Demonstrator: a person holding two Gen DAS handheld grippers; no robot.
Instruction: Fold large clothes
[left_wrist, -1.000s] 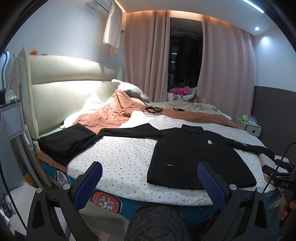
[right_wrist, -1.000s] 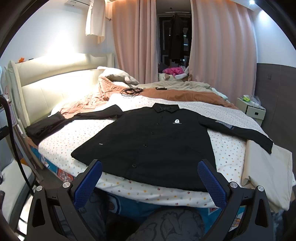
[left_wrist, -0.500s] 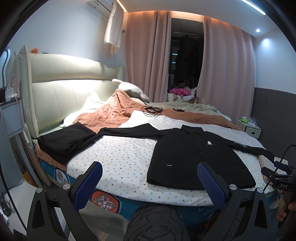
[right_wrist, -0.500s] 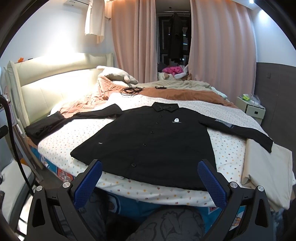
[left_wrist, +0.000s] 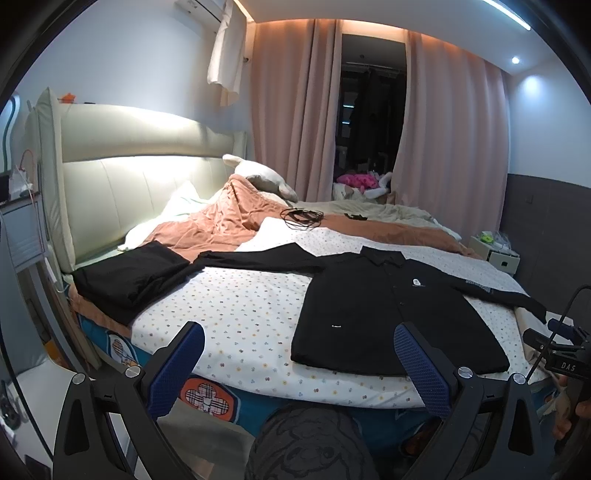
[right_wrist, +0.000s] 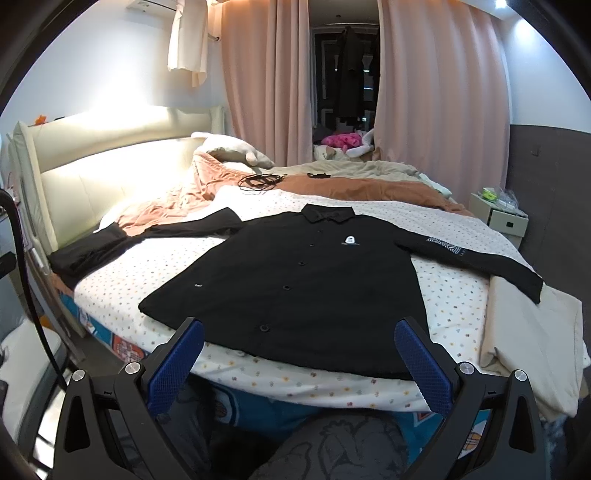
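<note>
The black button shirt (right_wrist: 295, 284) lies flat and face up on the bed (right_wrist: 236, 373), collar toward the curtains, hem at the near edge; its sleeves stretch out to both sides (the left one reaches a folded black garment (left_wrist: 129, 277)). Both tools, left tool (left_wrist: 299, 365) and right tool (right_wrist: 299, 362), are held level before the bed edge, jaws wide apart and empty.

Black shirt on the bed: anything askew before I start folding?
The black shirt lies flat, buttoned, sleeves spread. One oddity: its left sleeve runs onto the folded black garment near the headboard.
</note>
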